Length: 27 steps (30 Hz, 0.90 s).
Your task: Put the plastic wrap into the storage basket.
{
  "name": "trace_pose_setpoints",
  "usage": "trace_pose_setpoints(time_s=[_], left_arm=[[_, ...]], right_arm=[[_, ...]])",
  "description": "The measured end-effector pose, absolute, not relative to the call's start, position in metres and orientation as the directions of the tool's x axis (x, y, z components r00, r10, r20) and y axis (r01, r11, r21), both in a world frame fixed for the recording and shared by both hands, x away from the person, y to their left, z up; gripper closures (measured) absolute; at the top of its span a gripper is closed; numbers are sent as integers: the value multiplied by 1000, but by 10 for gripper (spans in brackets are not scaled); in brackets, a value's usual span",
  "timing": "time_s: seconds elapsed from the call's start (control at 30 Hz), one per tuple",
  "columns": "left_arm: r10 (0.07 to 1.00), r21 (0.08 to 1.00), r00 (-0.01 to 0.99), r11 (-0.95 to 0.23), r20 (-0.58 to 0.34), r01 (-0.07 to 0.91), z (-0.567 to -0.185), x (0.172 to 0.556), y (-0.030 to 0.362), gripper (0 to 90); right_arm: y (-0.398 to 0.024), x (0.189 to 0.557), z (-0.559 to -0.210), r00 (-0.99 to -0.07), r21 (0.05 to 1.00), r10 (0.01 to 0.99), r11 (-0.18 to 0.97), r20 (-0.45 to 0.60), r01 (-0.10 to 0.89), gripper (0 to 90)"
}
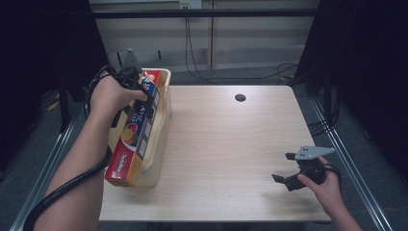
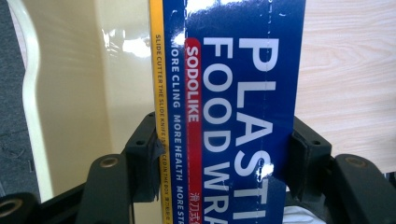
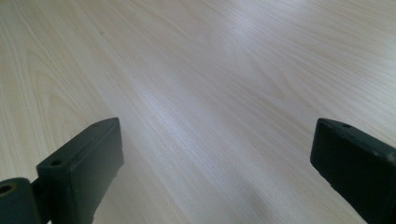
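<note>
A long box of plastic food wrap, blue with yellow and red sides, lies lengthwise over a cream plastic bin at the table's left edge. My left gripper is shut on the box near its far end; in the left gripper view its black pads press both sides of the food wrap box. My right gripper rests low over the table's front right, jaws open and wide apart with only bare wood between its fingertips.
The light wooden table has a round cable hole near its far edge. Cables hang down the wall behind. Dark curtains flank both sides, and metal rails run along the table's left and right edges.
</note>
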State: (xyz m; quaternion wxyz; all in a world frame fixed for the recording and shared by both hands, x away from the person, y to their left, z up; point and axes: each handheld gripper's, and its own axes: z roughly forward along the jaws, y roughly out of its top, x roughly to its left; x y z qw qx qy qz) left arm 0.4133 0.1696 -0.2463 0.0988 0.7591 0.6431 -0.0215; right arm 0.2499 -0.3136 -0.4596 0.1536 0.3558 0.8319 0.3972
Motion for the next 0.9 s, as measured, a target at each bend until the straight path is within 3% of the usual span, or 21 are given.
trace_pose_setpoints(time_s=[0.9], left_arm=[[976,86,152,-140,-153,986,-278,417,180,403]], right_arm=[[-314,250,-460,-701,769,712,431,31,472,24]])
